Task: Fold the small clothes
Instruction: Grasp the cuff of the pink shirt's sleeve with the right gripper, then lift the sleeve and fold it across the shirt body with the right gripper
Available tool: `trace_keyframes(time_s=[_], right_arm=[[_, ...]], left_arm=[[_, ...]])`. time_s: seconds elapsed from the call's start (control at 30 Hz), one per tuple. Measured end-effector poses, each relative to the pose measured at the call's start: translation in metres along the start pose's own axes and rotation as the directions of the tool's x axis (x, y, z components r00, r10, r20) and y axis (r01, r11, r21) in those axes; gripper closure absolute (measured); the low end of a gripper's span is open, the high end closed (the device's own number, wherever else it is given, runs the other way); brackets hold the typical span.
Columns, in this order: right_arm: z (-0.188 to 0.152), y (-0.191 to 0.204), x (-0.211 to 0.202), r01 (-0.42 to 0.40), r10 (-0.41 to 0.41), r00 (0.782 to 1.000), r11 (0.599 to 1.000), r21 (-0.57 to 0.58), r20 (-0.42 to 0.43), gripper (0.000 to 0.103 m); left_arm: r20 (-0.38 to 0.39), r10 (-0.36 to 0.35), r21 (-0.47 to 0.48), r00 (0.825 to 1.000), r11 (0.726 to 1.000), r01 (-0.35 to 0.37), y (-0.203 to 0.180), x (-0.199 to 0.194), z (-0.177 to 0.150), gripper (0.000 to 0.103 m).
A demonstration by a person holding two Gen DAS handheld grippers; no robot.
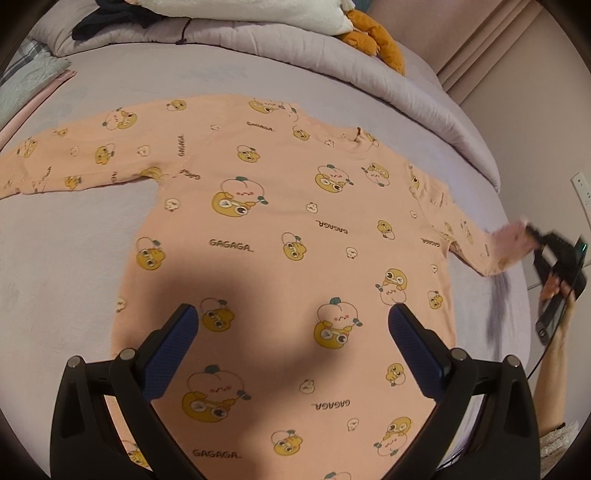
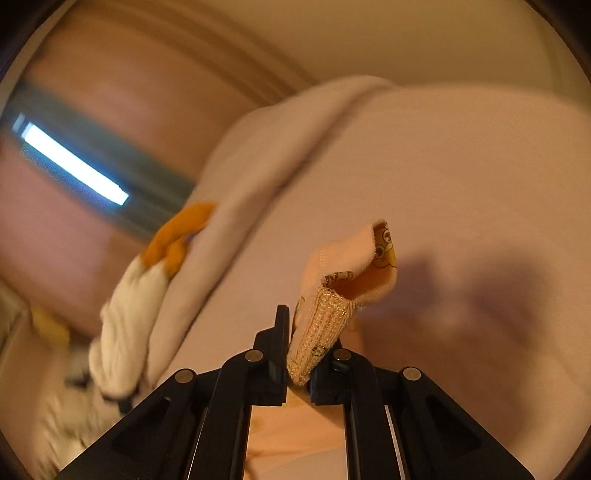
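A small peach long-sleeved shirt (image 1: 280,229) with yellow cartoon prints and "GAGAGA" lettering lies flat on the grey bed, sleeves spread left and right. My left gripper (image 1: 293,317) is open and empty, hovering over the shirt's lower body. My right gripper (image 1: 532,236) is at the bed's right side, shut on the cuff of the right sleeve (image 1: 506,247). In the right wrist view the gripper (image 2: 295,332) pinches the ribbed sleeve cuff (image 2: 332,306), which stands lifted above the bed.
A rolled grey duvet (image 1: 332,59) runs along the far side of the bed (image 1: 55,258), with a white and orange plush toy (image 1: 373,37) and dark clothing (image 1: 110,18) on it. A folded cloth (image 1: 26,85) lies far left. The wall (image 1: 546,122) is right.
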State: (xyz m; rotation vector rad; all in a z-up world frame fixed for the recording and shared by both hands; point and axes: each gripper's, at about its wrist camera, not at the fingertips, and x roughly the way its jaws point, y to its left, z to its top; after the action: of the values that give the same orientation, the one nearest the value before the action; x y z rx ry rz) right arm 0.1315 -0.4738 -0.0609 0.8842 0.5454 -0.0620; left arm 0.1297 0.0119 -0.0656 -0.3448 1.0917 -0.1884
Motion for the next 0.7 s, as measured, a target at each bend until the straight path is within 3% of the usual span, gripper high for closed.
trace_keyframes(time_s=[0.17,0.33,0.53,0.7], right_arm=[[-0.019,0.121,0.004,-0.089,0.080,0.996,0.971,-0.220,-0.050,0.093],[-0.072,0.235,0.022,-0.144,0.106,0.988,0.880,-0.453,-0.108,0.093],[-0.188,0.326,0.083,-0.148,0.002,0.980,0.671,-0.726,-0.197,0.093],[-0.277,0.349,0.129,-0.138,-0.113,0.969,0.495,-0.858,-0.221,0.093]], left_arm=[[0.037,-0.005,-0.031,0.999,1.000,0.007,0.022,-0.022,-0.007,0.000],[0.071,0.000,-0.086,0.997,0.996,0.006,0.054,-0.044,-0.017,0.000],[0.093,0.029,-0.175,0.995,0.984,-0.012,0.099,-0.060,-0.024,0.000],[0.102,0.052,-0.223,0.993,0.974,-0.029,0.123,-0.065,-0.026,0.000]])
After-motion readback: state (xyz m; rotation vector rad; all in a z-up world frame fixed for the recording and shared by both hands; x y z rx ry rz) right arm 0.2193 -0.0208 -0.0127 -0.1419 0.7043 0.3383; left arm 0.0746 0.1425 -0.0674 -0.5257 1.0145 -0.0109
